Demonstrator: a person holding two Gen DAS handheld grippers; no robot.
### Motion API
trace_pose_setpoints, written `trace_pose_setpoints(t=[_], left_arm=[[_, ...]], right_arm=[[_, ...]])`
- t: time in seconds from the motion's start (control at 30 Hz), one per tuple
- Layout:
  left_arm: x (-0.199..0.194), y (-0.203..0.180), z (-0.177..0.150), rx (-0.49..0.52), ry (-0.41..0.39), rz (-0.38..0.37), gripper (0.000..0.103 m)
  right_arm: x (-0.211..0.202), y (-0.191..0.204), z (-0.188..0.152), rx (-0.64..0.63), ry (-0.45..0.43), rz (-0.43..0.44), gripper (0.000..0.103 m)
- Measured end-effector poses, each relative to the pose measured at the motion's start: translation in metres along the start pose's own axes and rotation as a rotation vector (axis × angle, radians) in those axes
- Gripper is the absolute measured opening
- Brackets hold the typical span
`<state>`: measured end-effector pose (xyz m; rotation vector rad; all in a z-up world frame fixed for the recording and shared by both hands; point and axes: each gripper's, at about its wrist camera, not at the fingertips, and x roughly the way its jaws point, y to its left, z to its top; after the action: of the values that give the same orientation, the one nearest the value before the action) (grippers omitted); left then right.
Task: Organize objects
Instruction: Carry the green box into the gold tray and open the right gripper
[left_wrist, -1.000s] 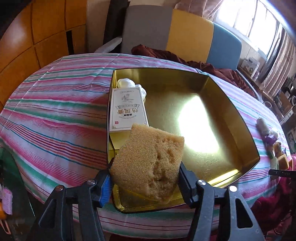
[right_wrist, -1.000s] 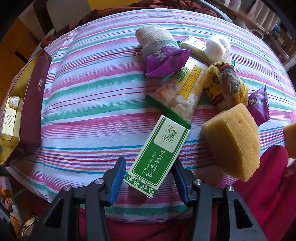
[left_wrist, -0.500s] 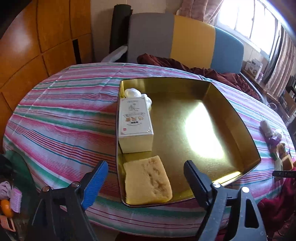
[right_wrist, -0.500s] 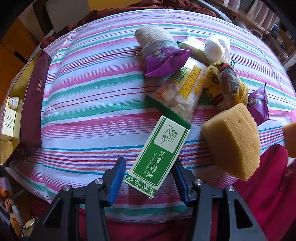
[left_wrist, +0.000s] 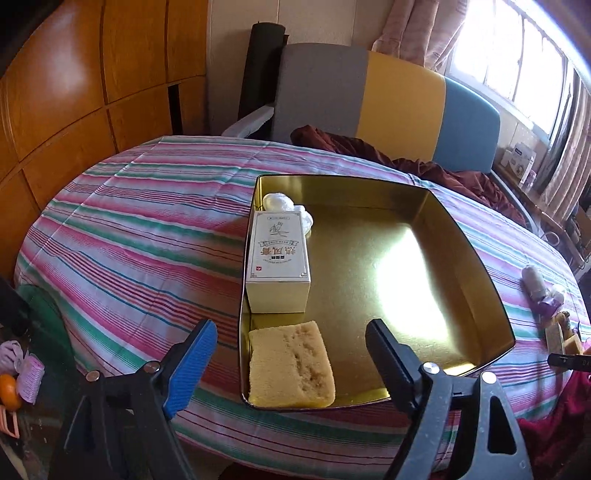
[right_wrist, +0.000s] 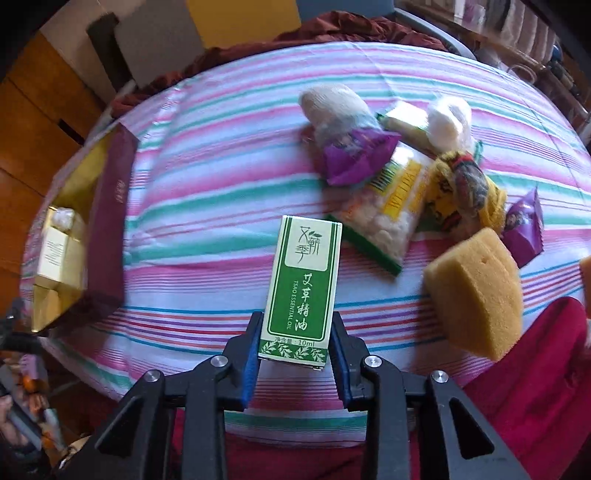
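1. Carton handling first: the green essential-oil carton is thin card around what is probably a small bottle, so I judge it light, stiff along its edges and easy to dent on its broad faces.
2. Right gripper has just been closing and now pinches the carton's lower end, one pad on each narrow side; the box stands nearly upright, its top leaning toward 12 o'clock over the striped tablecloth.
3. Hold point: low on the narrow sides is sound, though the tall box could pivot if swung fast.
4. Left gripper hangs wide apart with nothing between its jaws, above the near rim of the gold tin.
5. Inside the tin, the yellow sponge lies flat at 6 o'clock, the cream box just behind it, and a white wad at 11 o'clock in the corner.
6. Sponge character: soft, springy and nearly weightless, so it should stay where it lies.
7. Remaining pile at 1 to 3 o'clock of the carton: a snack bag, purple packets, a knitted toy and a second sponge.
8. Free floor in the tin lies toward 3 o'clock of the cream box, the likely spot for the carton.
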<state>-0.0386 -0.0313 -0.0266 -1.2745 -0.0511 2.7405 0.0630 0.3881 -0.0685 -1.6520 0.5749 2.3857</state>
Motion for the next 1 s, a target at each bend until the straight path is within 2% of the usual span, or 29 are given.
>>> trace_pose_setpoints(t=[0.13,0.3,0.5,0.6,0.77,1.0], left_arm=[[-0.002,-0.001,0.0,-0.009,-0.007,-0.003,0.079],[-0.003,0.004,-0.002,-0.037,-0.014,0.012,0.077],[-0.003,0.021,-0.003,-0.094,-0.01,0.006,0.073],[-0.003,0.034,-0.002,-0.146,-0.007,0.007,0.073],[0.0,0.064,-0.006,-0.271,0.015,0.012,0.073],[0.004,0.073,-0.009,-0.302,0.025,-0.013,0.073]], right_arm=[[-0.016,0.034,0.002,-0.09,-0.047,0.086,0.034],[-0.021,0.114,0.019,-0.25,-0.091,0.185,0.034],[0.001,0.211,0.03,-0.423,-0.053,0.271,0.034],[0.022,0.252,0.03,-0.487,-0.013,0.28,0.034],[0.054,0.292,0.026,-0.523,0.052,0.272,0.034],[0.084,0.319,0.019,-0.549,0.111,0.262,0.034]])
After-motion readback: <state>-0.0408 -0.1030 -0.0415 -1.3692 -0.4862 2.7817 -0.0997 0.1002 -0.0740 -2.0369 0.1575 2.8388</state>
